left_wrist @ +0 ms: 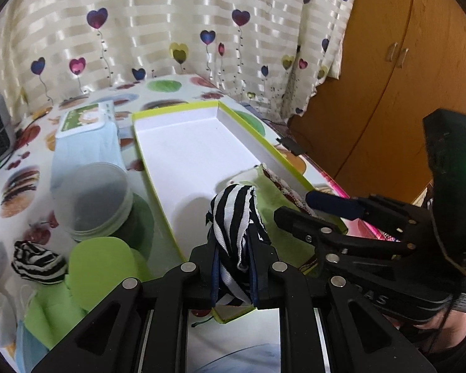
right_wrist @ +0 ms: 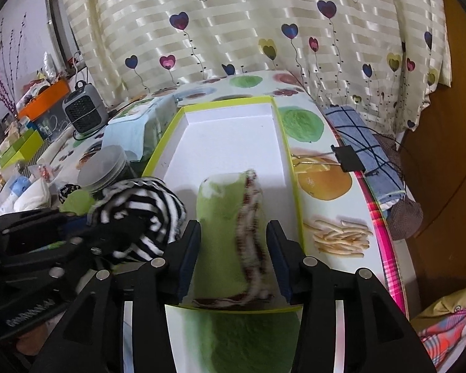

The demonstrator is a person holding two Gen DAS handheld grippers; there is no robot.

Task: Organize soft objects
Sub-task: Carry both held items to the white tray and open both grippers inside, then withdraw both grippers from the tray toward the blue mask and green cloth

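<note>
A shallow white box with a lime-green rim [left_wrist: 183, 155] [right_wrist: 230, 136] lies on the fruit-print table. My left gripper [left_wrist: 234, 245] is shut on a black-and-white striped sock [left_wrist: 236, 217], held over the box's near end; the sock also shows in the right wrist view [right_wrist: 139, 211]. My right gripper [right_wrist: 233, 233] is open, its jaws on either side of a green cloth with a brown-and-white trim [right_wrist: 230, 233] that lies in the box's near end. In the left wrist view the right gripper [left_wrist: 304, 211] is just right of the sock. A second striped sock [left_wrist: 37, 262] lies at the left.
A clear round tub [left_wrist: 96, 199] and a green lid [left_wrist: 102, 267] sit left of the box. A tissue pack on light blue cloth [left_wrist: 87, 127] and a small grey heater [right_wrist: 84, 108] stand farther back. A blue checked cloth with a binder clip [right_wrist: 357, 143] hangs at the right table edge.
</note>
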